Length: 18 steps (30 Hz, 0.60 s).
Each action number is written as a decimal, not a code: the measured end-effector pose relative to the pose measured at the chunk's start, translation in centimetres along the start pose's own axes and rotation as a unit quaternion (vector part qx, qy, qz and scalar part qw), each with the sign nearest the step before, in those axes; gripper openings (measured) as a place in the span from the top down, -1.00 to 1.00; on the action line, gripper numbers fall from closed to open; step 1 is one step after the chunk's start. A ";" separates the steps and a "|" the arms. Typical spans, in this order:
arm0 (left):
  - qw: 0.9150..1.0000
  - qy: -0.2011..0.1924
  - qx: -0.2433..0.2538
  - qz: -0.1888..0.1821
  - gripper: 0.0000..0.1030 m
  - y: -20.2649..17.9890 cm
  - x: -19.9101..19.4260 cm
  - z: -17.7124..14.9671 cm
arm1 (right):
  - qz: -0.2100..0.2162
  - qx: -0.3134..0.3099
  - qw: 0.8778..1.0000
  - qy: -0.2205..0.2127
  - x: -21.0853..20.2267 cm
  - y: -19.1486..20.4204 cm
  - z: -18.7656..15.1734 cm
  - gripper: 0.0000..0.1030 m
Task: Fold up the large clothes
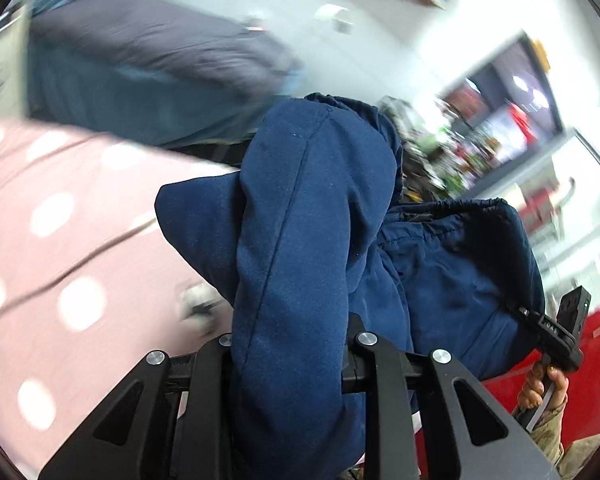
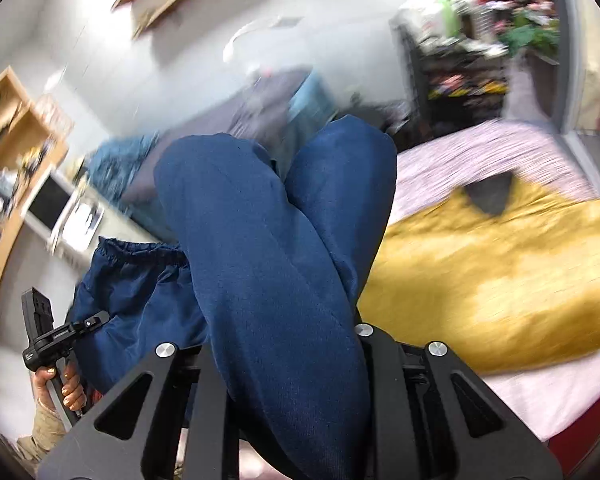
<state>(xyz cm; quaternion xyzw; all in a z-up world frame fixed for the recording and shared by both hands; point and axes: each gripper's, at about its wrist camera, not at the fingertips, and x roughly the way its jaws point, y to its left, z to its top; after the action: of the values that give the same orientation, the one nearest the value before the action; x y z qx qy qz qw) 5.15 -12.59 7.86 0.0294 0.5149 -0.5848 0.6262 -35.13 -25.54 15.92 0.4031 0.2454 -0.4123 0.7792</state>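
The navy blue garment [image 1: 300, 240] is held up off the bed [image 1: 60, 240], bunched thickly between the two grippers; an elastic gathered hem [image 1: 476, 204] is seen along its upper edge in the left wrist view, and a gathered edge [image 2: 140, 249] also shows at the left of the right wrist view. The left gripper [image 1: 288, 344] is clamped on a thick fold of the fabric, which spills over and hides its fingertips; its jaws are drawn close together with the cloth pressed between them. The right gripper [image 2: 288, 340] is likewise clamped on a doubled roll of the same cloth, its fingertips buried under the fabric. From the left wrist view the right gripper [image 1: 556, 332] is seen at the far right, gripping the garment's edge, with a hand [image 1: 544, 388] wrapped round its handle; from the right wrist view the left gripper [image 2: 66, 336] is seen at the lower left, with a hand [image 2: 60, 390] on its handle. A pink spotted cover is spread over the bed; a mustard-yellow cloth [image 2: 500, 280] lies on it at the right. The background is blurred.
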 end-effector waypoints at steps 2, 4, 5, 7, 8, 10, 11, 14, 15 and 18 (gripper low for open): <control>0.999 0.014 0.028 -0.022 0.57 -4.2 3.4 1.4 | -0.020 0.021 0.999 -0.028 -2.9 -4.7 1.5 0.64; 0.997 0.037 0.057 -0.043 0.57 -9.1 8.7 2.5 | -0.042 0.037 0.997 -0.047 -5.0 -8.7 2.7 0.64; 0.995 0.051 0.059 -0.058 0.57 -11.1 11.4 2.8 | -0.053 0.046 0.996 -0.053 -5.9 -10.8 3.0 0.63; 0.993 0.079 0.055 -0.072 0.56 -13.8 16.4 2.9 | -0.081 0.069 0.993 -0.059 -7.1 -15.2 3.6 0.63; 0.992 0.091 0.049 -0.075 0.57 -14.7 18.5 3.1 | -0.092 0.081 0.991 -0.057 -7.3 -17.3 3.7 0.62; 0.989 0.125 0.048 -0.069 0.56 -16.7 24.5 2.4 | -0.111 0.113 0.986 -0.050 -6.8 -21.7 3.4 0.62; 0.987 0.144 0.043 -0.062 0.56 -17.3 27.4 2.0 | -0.118 0.126 0.984 -0.041 -6.0 -23.9 3.3 0.62; 0.985 0.170 0.040 0.008 0.50 -17.3 33.7 0.9 | -0.141 0.192 0.971 -0.015 -3.2 -30.5 1.7 0.59; 0.984 0.170 0.042 0.031 0.47 -17.2 34.9 1.0 | -0.139 0.219 0.966 -0.015 -2.6 -32.5 1.0 0.56; 0.981 0.188 -0.008 0.046 0.30 -13.6 37.3 0.9 | -0.111 0.290 0.950 -0.021 -0.9 -36.3 -1.0 0.47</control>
<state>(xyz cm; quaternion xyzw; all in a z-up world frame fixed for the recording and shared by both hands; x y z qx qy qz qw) -12.63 -43.59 -9.38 0.1572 0.6263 -0.5354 0.5443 -66.19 -36.42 0.56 0.5735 0.1423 -0.5579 0.5828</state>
